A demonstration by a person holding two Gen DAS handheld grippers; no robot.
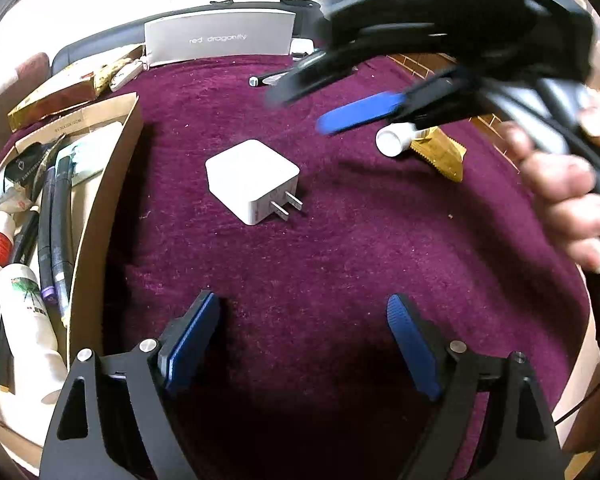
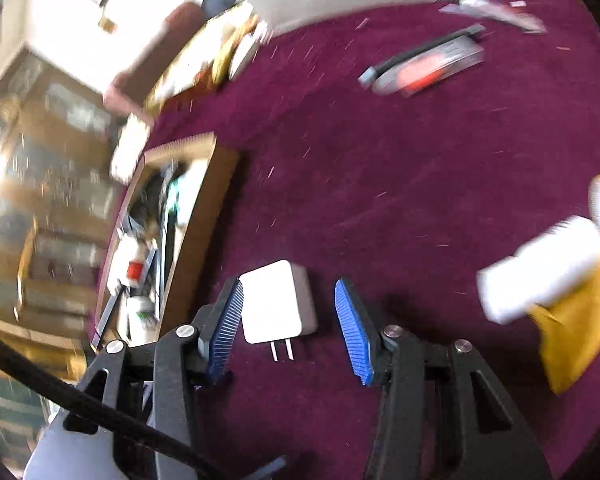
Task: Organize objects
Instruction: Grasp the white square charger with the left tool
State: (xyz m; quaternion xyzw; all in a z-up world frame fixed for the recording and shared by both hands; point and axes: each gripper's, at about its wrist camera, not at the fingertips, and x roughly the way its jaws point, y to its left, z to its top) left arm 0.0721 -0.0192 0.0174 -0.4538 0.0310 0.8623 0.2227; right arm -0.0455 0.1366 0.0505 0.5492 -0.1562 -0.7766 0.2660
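Note:
A white plug charger with two metal prongs lies on the dark purple cloth. In the left wrist view my left gripper stands open near the bottom, short of the charger, with nothing between its blue pads. My right gripper reaches in, blurred, from the upper right, held by a person's hand. In the right wrist view the charger lies between the fingers of the right gripper. The left pad is at its edge and the right pad stands apart, so the gripper is open.
An open cardboard box at the left holds several tubes, bottles and pens; the right wrist view shows the box too. A white-capped tube rests on a yellow packet at right. A grey box stands at the back.

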